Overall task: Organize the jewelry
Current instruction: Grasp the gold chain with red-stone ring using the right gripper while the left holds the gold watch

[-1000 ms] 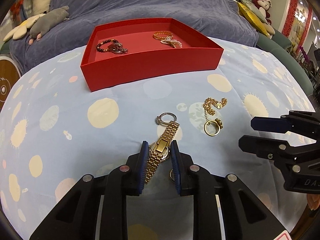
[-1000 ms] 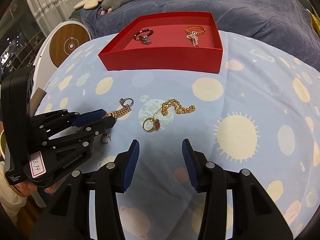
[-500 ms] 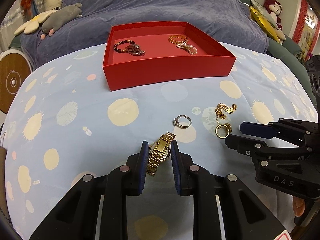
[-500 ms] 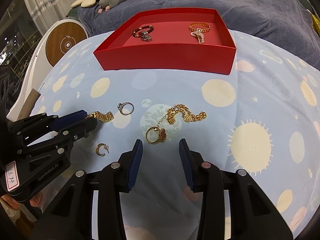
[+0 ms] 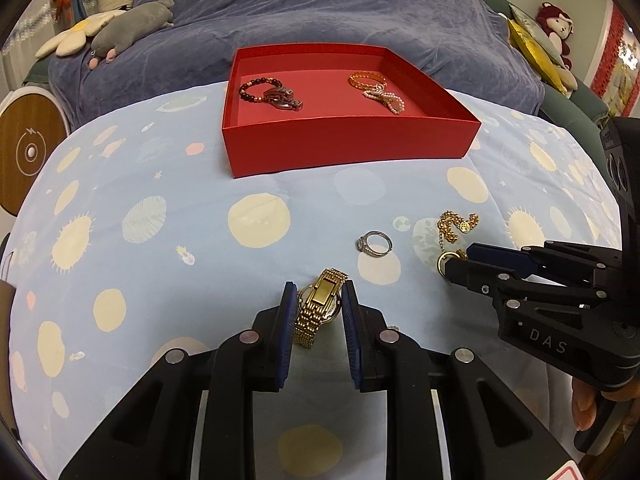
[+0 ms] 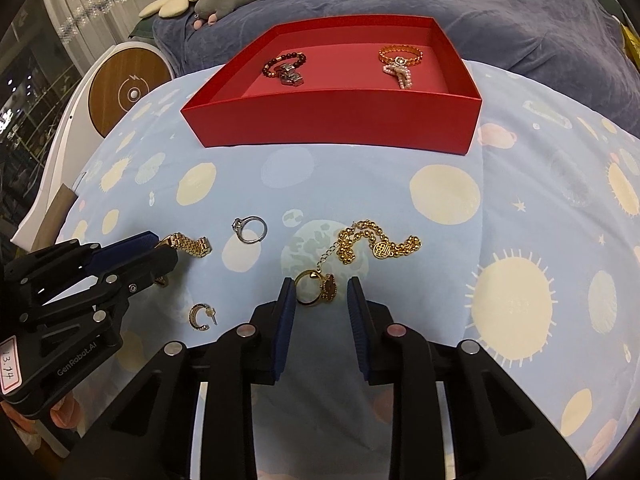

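Likely a home living room. Beyond the gripper lies a blanket-draped sofa with plush toys. Curtains hang far left.

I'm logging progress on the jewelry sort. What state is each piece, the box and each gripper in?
Red box: open, four pieces inside.
Gold watch: gripped by left gripper.
Gold ring: between right gripper jaws, which have just been closing.
Silver ring: loose on cloth.
Earring: loose.

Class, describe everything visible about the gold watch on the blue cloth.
The gold watch has a shiny metal link band with a flat clasp and a round case partly hidden behind it. It lies on the planet-print cloth, clamped between the blue pads of the left gripper, with the band's end sticking out past the fingertips.
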### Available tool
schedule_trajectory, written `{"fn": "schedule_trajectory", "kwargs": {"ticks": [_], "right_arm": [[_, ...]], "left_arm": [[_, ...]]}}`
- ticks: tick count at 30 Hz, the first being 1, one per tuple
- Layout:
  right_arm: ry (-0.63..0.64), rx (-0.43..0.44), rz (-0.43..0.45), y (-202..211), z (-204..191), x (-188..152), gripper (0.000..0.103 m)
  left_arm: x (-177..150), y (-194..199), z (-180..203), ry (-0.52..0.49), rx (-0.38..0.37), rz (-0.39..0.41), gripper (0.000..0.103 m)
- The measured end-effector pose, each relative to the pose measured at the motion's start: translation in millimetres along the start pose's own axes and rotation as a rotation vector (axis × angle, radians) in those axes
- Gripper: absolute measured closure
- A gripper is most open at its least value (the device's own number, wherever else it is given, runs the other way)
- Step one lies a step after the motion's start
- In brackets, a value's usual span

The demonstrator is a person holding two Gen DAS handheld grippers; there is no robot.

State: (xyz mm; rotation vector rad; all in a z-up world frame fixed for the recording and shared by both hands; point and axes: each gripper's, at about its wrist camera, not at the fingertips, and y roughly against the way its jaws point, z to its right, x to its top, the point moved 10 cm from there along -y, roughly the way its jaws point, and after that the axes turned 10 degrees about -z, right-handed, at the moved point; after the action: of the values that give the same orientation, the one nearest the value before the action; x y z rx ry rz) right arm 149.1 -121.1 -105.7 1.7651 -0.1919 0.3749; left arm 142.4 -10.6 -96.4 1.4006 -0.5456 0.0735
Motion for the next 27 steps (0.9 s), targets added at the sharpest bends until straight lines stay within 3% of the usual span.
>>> {"fn": "schedule_trajectory", "kwargs": {"ticks": [3, 5, 8, 27], "right_arm": [[-0.001, -0.002, 0.002, -1, 1, 2, 0.084], [0.001, -0.001, -0.003, -3, 0, 1, 0.092], [0.008, -0.003, -0.002, -1, -1, 0, 0.094], [0.018, 0.029, 0.072, 31, -10, 5, 0.095]], "left_arm": [[0, 0, 0, 0.000, -0.005, 0.001, 0.084], [0, 0, 0, 0.001, -0.007, 0.000, 0.084], [0, 0, 0, 0.004, -0.012, -0.001, 0.084], [26, 34, 0, 0.042, -0.054, 0.083, 0.084]]}}
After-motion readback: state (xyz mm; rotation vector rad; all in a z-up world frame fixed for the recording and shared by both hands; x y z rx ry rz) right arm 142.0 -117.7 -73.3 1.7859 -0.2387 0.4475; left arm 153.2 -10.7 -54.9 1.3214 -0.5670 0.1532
